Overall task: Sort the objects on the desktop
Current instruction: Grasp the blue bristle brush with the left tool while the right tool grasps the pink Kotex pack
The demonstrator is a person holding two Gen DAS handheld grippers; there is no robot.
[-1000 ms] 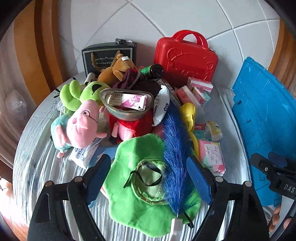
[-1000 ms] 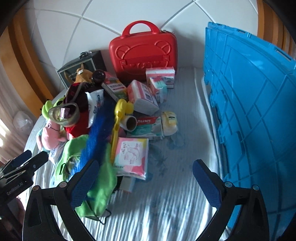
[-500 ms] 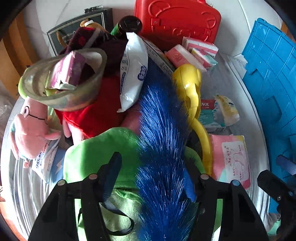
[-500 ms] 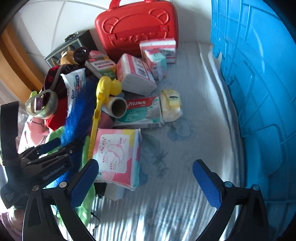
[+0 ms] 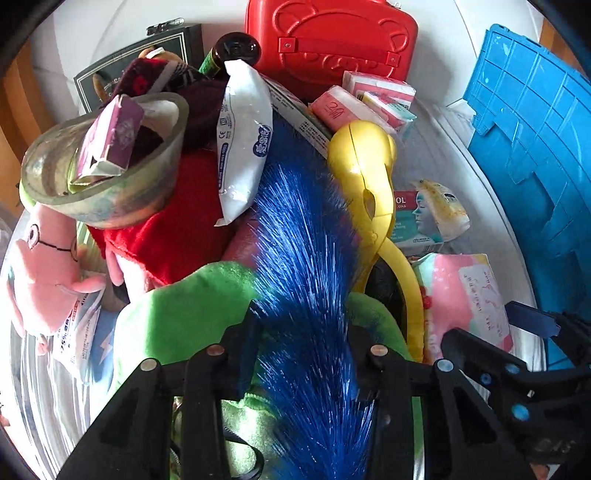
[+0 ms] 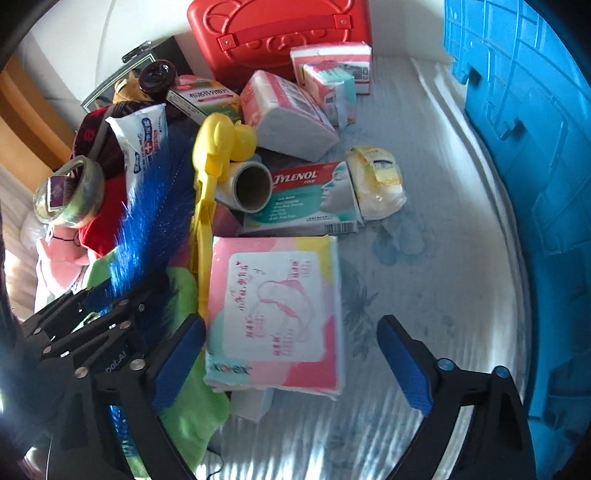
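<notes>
The left gripper [image 5: 303, 347] is pressed in on the blue feather duster [image 5: 306, 258], its black fingers [image 5: 240, 354] tight against the bristles on either side; the duster is a dense plume of glossy, electric-blue fibres, lying on top of a green plush cloth [image 5: 184, 310]; its long axis runs from between the fingers away into the pile, the tip reaching toward the white wipes packet [image 5: 242, 136] and the green medicine box behind; the gripper points forward and downward over the heap, level across its two fingers; just beside the duster on its right lies a yellow plastic tong [image 5: 369, 184], roughly parallel to it; to the left sit a red plush [image 5: 173, 229], a pink pig toy [image 5: 40, 266] and a glass bowl [image 5: 107, 192] holding a small purple box; the right gripper [image 6: 291, 369] is spread wide, holding nothing, hovering low above a pink tissue pack [image 6: 273, 314] on the striped cloth; farther off lie a Tylenol box [image 6: 303, 195], then a red case [image 6: 280, 33]; a blue crate [image 6: 528, 147] stands along the right.
</notes>
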